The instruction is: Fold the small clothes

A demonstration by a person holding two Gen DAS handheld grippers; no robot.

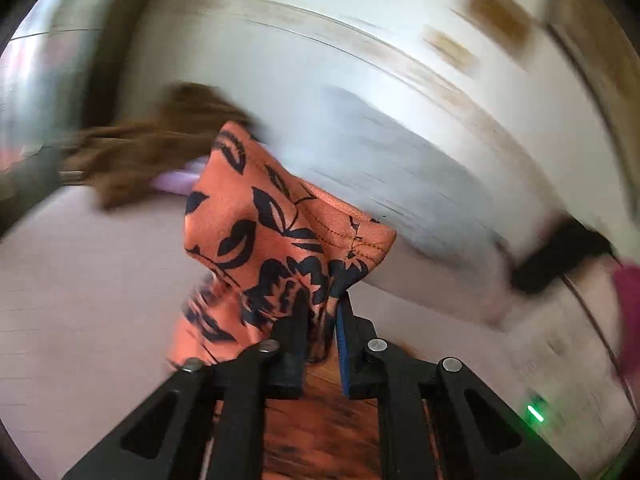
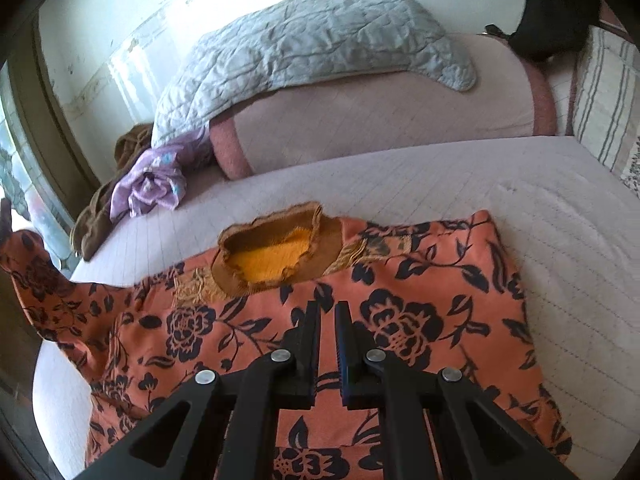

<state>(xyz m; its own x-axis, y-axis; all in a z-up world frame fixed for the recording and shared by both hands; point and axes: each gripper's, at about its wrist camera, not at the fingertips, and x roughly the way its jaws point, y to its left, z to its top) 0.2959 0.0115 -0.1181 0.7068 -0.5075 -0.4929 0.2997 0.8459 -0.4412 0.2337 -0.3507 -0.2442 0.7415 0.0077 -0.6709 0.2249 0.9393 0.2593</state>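
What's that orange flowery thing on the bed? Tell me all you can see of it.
The orange garment is a small top of thin woven-looking cloth printed with dark roses and leaves, with a brown knitted neckline showing yellow inside. It lies mostly flat on the pale bedcover. The left claw pinches one sleeve, lifted off the bed; the right claw, shut, is over the chest.

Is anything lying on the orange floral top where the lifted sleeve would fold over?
Nothing visible: the left gripper holds the sleeve raised, and the floral top has only the shut right gripper over it.
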